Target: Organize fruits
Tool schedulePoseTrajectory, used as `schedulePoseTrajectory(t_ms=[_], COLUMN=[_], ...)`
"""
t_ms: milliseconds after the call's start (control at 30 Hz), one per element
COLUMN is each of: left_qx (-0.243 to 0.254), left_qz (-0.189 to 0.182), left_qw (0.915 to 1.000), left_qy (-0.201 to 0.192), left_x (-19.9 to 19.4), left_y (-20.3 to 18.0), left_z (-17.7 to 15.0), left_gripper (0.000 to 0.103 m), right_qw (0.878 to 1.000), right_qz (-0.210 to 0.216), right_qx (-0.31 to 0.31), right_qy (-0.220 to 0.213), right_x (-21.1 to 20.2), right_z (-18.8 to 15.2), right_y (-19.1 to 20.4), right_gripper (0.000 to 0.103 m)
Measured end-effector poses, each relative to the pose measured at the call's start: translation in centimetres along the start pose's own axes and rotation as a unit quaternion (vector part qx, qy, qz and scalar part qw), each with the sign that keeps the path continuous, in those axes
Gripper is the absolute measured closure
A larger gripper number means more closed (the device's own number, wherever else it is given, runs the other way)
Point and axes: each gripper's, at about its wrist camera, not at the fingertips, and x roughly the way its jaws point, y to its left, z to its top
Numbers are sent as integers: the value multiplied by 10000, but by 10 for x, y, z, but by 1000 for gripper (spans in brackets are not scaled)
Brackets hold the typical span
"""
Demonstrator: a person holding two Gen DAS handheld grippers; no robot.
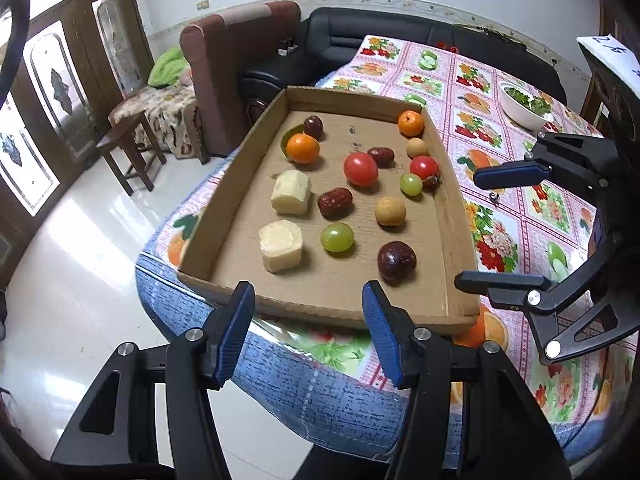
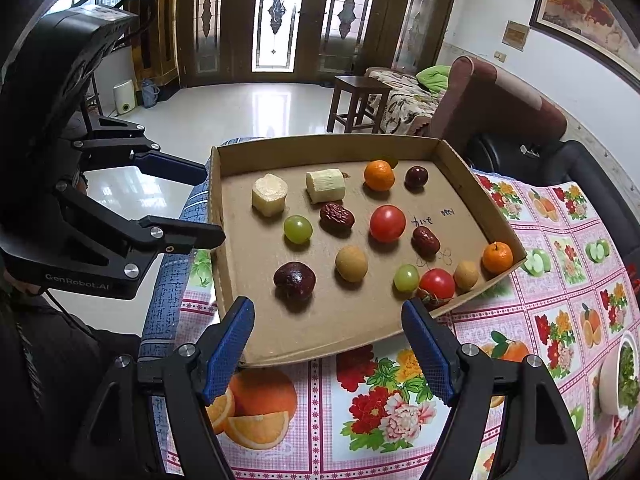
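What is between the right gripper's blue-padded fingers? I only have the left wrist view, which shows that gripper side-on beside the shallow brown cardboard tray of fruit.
Observer: Nothing. In the right wrist view the right gripper is open at the near rim of the shallow brown cardboard tray. The dark purple round plum lies just beyond its fingertips.
Operator: And my own left gripper, where does it sit?
Observer: The left gripper is open at the tray's short wall with its fingertips at the rim. Whether they touch it is unclear.
Operator: Any marking on it?
Observer: Yes, white lettering on its black body reads GenRobot.AI.
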Motion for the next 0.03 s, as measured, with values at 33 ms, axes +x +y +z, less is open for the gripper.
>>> schedulePoseTrajectory(t_ms=[33], left_qx=[-3], left_qz=[10], left_qw=[10000], left_qy=[-5], left_x=[0], left_y=[1], left_z=[0], left_gripper=[48], right_qw=[10000], right_qz=[6], right_qx=[-1], right_qy=[2], right_x=[1], right_z=[0], right_y=[0], right_gripper=[26])
